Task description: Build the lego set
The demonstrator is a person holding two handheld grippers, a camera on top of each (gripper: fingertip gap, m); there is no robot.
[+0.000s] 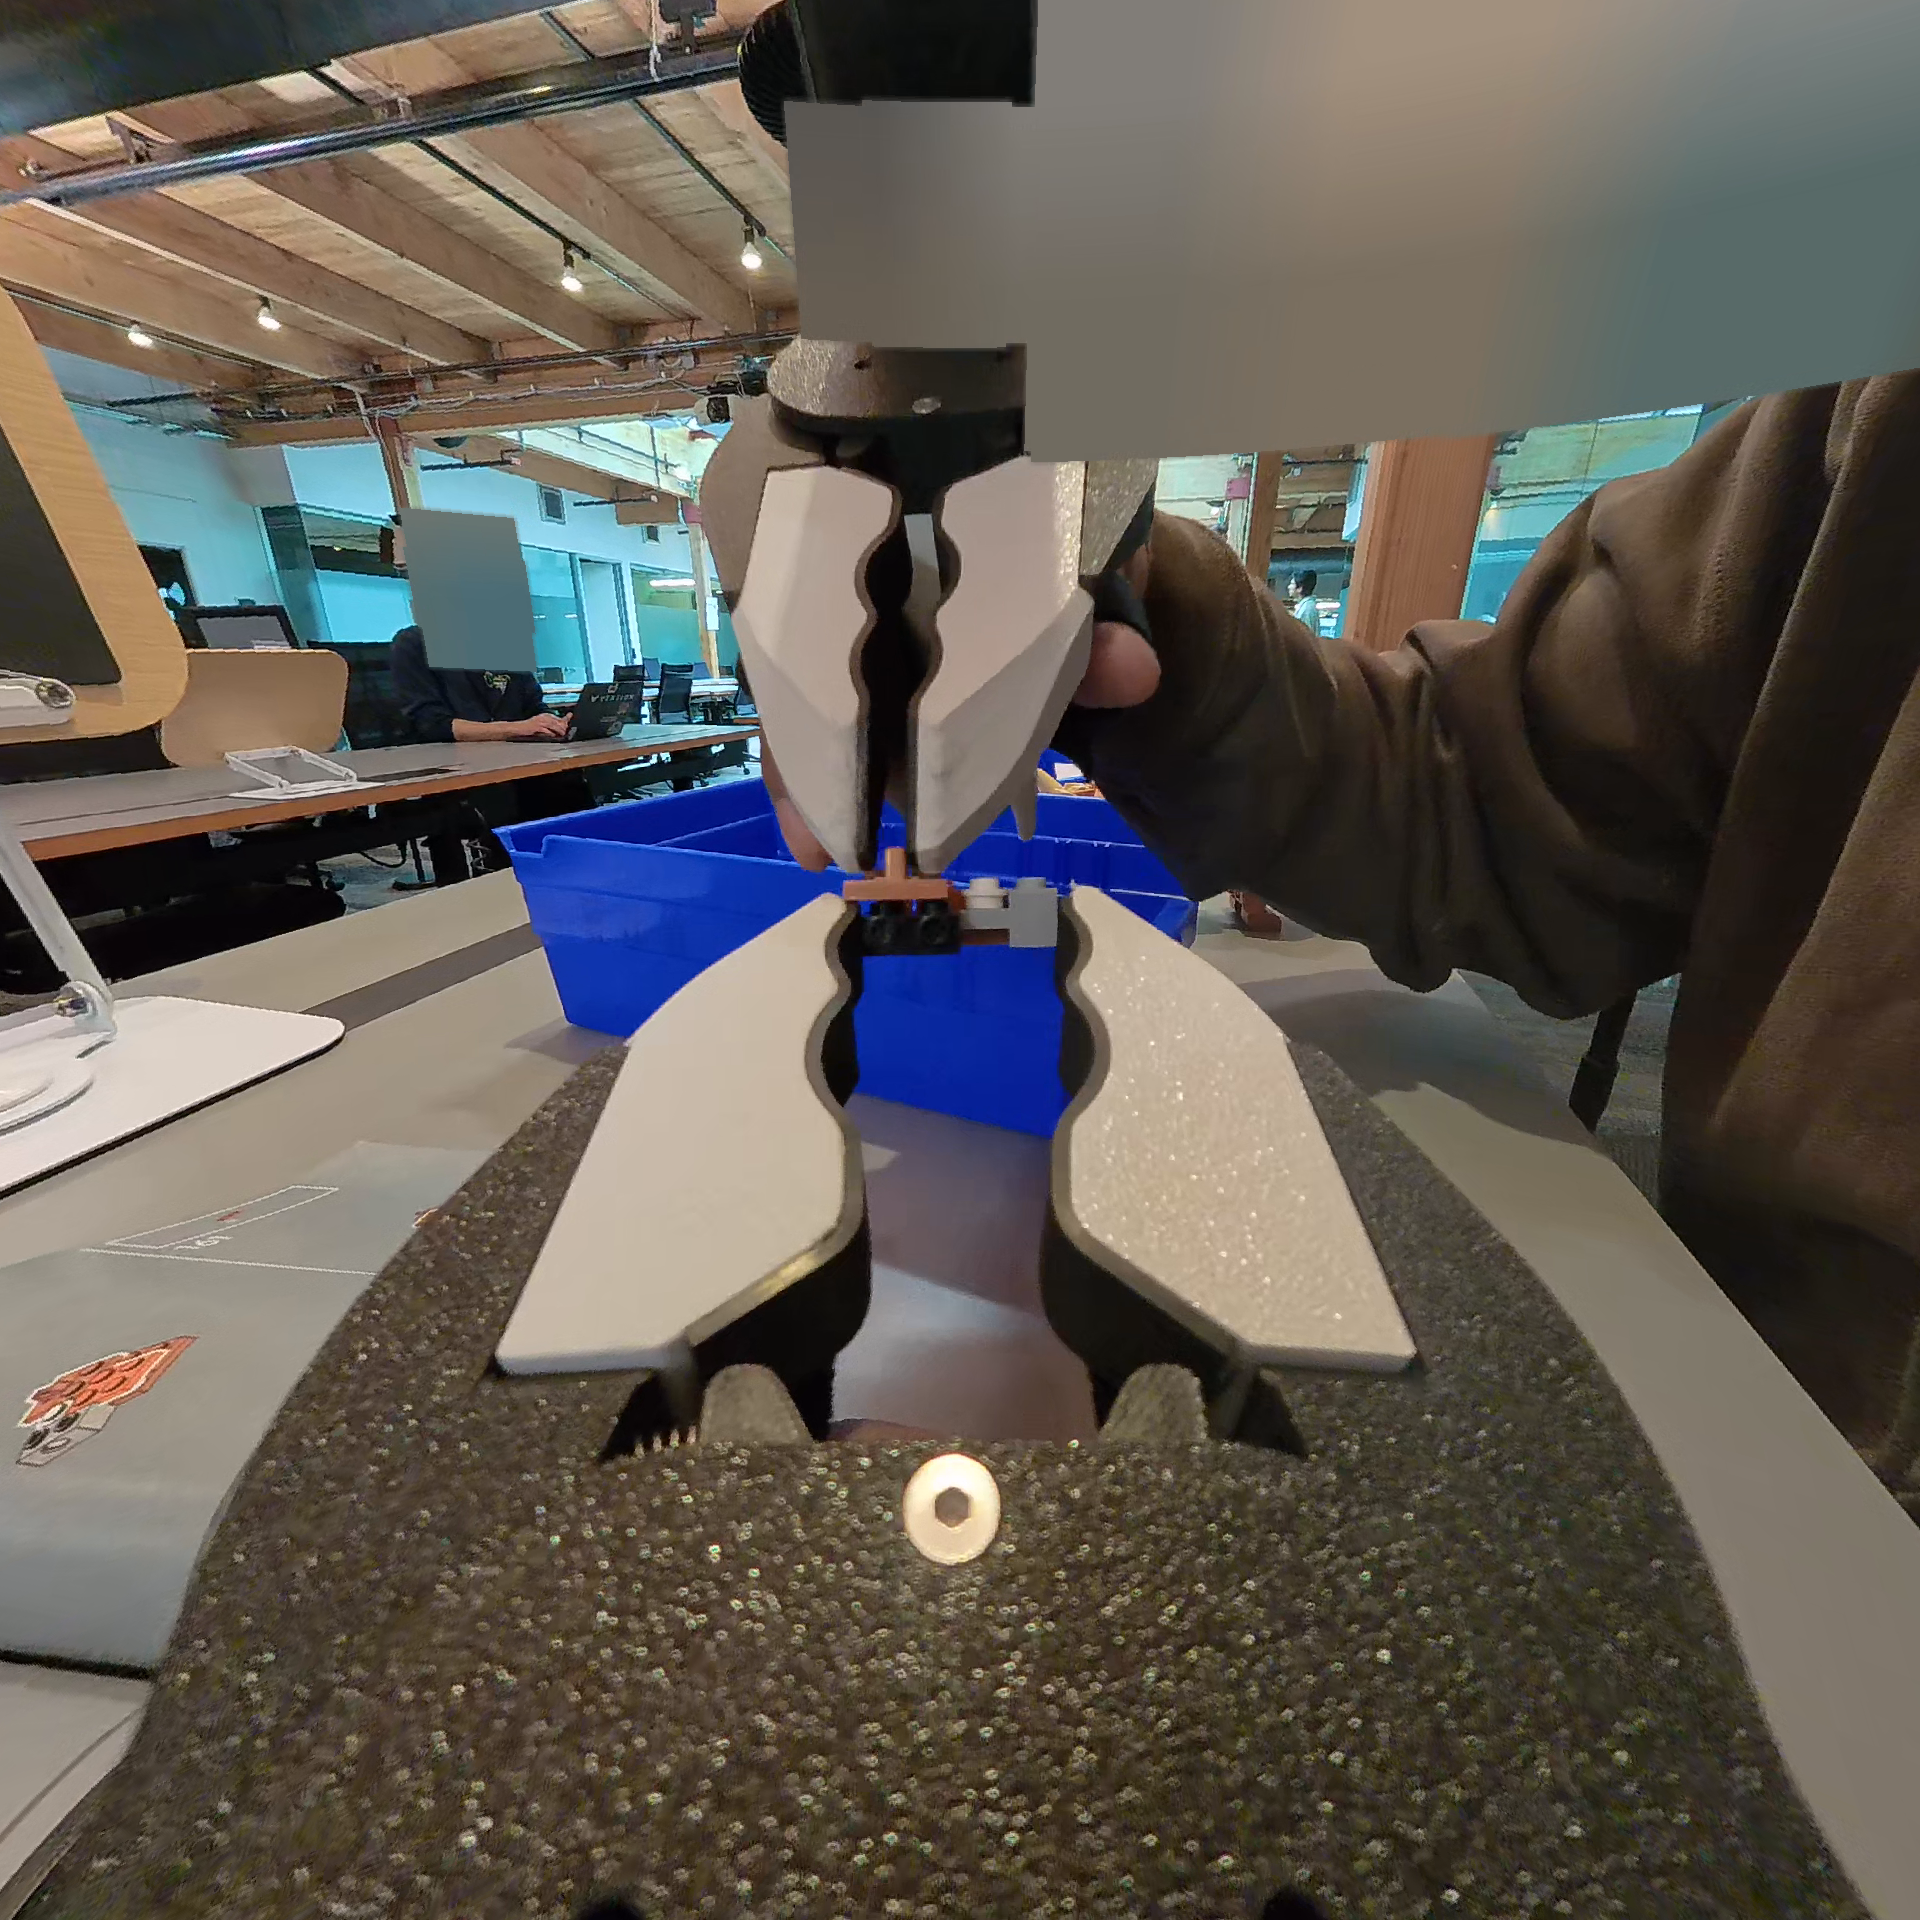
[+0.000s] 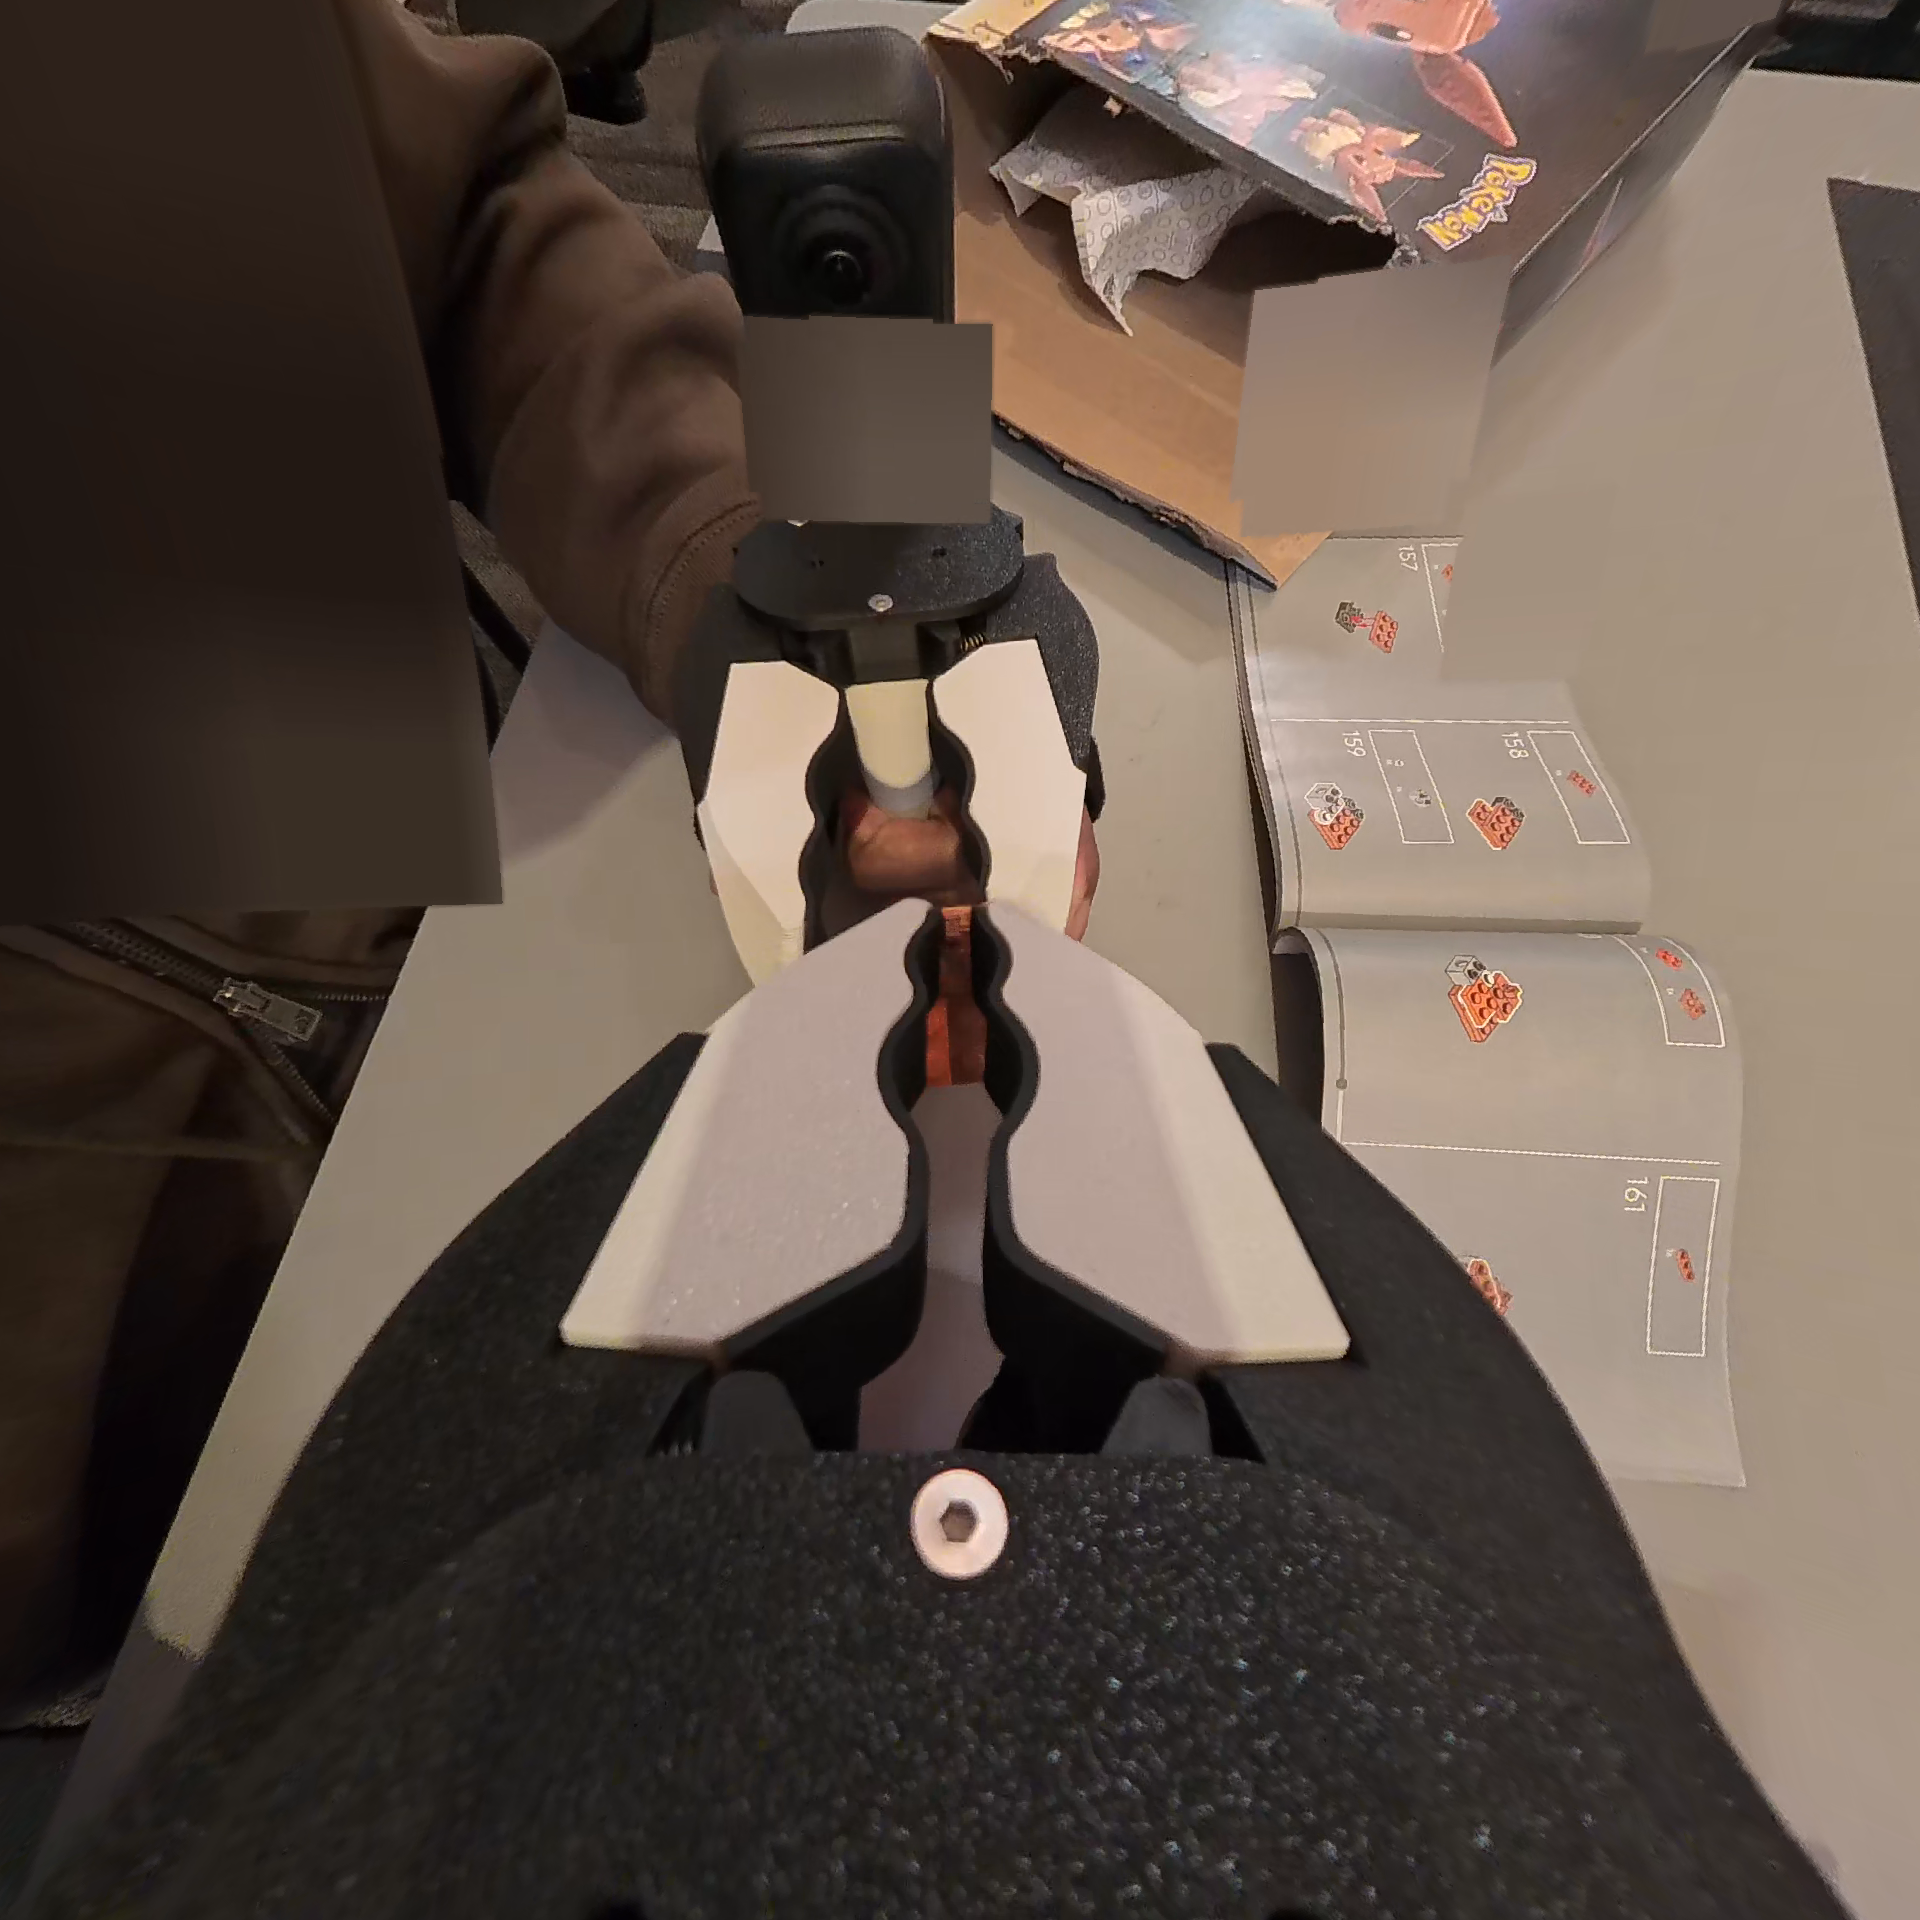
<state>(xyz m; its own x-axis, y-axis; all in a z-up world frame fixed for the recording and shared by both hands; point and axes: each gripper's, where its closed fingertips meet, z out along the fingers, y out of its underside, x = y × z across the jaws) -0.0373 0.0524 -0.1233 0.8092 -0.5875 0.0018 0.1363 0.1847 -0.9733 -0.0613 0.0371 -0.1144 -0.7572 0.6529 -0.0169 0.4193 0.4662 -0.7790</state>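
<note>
I had the left gripper (image 1: pixel 956 920) clamped on the small black, grey and brown lego sub-assembly (image 1: pixel 951 916), held in the air above the grey tabletop (image 1: pixel 436 997), with the blue plastic parts bin (image 1: pixel 727 935) behind it at 12 o'clock.

The right gripper (image 1: pixel 896 847) came down from 12 o'clock in the left wrist view, jaws nearly together and pinching a small reddish-brown lego piece (image 1: pixel 896 871) whose lower plate sat on the sub-assembly's top. In the right wrist view that piece (image 2: pixel 954 997) showed as an orange-brown strip between the fingertips.

The open grey instruction booklet (image 2: pixel 1475 935) lay at 3 o'clock in that view; the torn cardboard set box (image 2: pixel 1195 260) at 1 o'clock.

Handling judgement: both parts were light, rigid and smooth plastic, so likely to slip or twist under an off-centre pinch. The sub-assembly's stud joints could pop apart if squeezed across a seam. Best hold seemed to be the flat opposing side faces, pressing straight down over the studs
</note>
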